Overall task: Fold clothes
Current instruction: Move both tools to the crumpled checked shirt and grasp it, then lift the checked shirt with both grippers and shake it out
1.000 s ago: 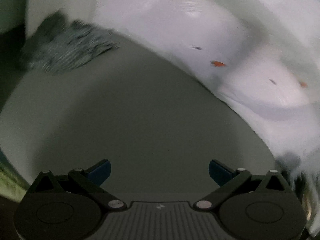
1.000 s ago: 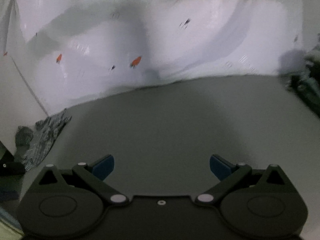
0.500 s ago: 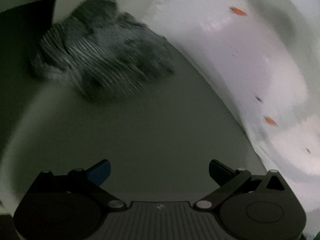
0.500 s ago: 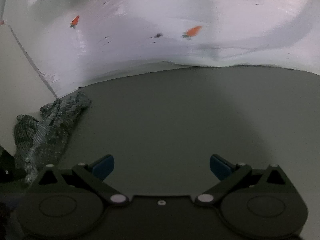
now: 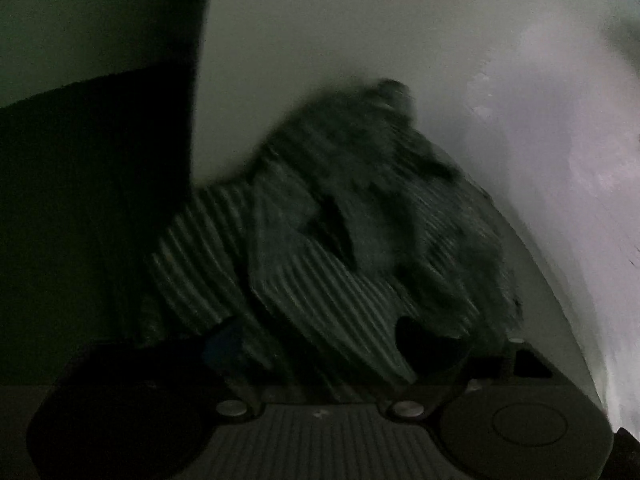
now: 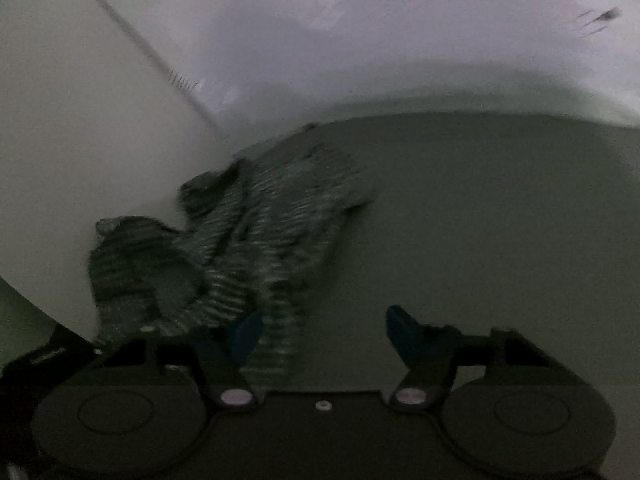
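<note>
A crumpled striped garment (image 5: 340, 248) lies in a heap on the grey bench (image 6: 500, 208), pushed up near a white sheet (image 6: 320, 40) that rises behind it. The left hand-held gripper (image 5: 324, 344) sits right over the heap with its jaws closing; striped cloth lies between the fingers, though the dim, blurred picture does not show the pads pressing on it yet. The right hand-held gripper (image 6: 324, 332) comes at the same garment from its other side, jaws also closing, with only the loose lower edge of the fabric reaching in beside its left finger and bare bench under the rest of the gap. The cloth looks like a light, soft knit, limp and likely to sag, bunch and slide off a shallow pinch. It would handle best taken by two separate edges or corners, one per gripper, with a single layer well inside each pair of pads, so that lifting and spreading it apart opens the heap flat before any fold.
</note>
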The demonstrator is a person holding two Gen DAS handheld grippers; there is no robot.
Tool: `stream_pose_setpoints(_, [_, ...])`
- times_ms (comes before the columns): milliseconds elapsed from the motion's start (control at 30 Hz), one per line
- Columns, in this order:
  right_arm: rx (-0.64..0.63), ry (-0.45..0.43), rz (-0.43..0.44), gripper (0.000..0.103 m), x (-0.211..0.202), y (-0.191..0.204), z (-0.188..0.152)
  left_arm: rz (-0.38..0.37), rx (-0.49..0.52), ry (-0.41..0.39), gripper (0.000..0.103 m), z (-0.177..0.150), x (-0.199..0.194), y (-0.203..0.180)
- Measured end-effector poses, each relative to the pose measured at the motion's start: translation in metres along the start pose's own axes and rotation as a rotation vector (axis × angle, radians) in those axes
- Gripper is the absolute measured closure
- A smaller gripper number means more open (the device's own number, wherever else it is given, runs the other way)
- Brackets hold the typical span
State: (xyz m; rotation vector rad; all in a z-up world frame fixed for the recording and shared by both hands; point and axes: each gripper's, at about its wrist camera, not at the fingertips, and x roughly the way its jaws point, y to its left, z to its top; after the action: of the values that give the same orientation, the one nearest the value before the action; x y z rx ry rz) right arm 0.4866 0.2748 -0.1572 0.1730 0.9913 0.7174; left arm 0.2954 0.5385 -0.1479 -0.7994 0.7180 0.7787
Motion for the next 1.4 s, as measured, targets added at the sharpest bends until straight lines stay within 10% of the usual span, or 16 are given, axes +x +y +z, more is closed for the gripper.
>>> stream_pose_setpoints(133, [-0.028, 0.057, 0.065, 0.036, 0.051, 0.017, 0.009, 0.071, -0.024, -0.018, 0.042, 0.013, 0.028, 0.007])
stream_pose_setpoints(267, [-0.065, 0.097, 0.048, 0.098, 0.077, 0.022, 0.008, 0.134, 0.018, -0.018, 0.062, 0.014, 0.046, 0.002])
stream_pose_setpoints(400, [-0.030, 0.008, 0.032, 0.099, 0.057, 0.008, -0.002, 0.157, 0.105, -0.008, 0.093, 0.006, 0.039, -0.015])
stream_pose_setpoints(633, [-0.043, -0.153, -0.085, 0.100, -0.050, -0.043, -0.023, -0.004, 0.167, 0.076, 0.097, -0.039, -0.003, -0.055])
stream_pose_setpoints(1000, [0.097, -0.237, -0.544, 0.098, -0.272, -0.214, -0.133, -0.358, 0.395, 0.401, 0.091, -0.239, -0.087, -0.161])
stream_pose_setpoints(1167, [0.189, -0.251, -0.699, 0.090, -0.333, -0.263, -0.165, -0.378, 0.567, 0.335, 0.086, -0.288, -0.123, -0.194])
stream_pose_setpoints(1400, [0.057, -0.347, -0.609, 0.062, -0.349, -0.246, -0.133, -0.354, 0.411, 0.262, 0.065, -0.272, -0.121, -0.184])
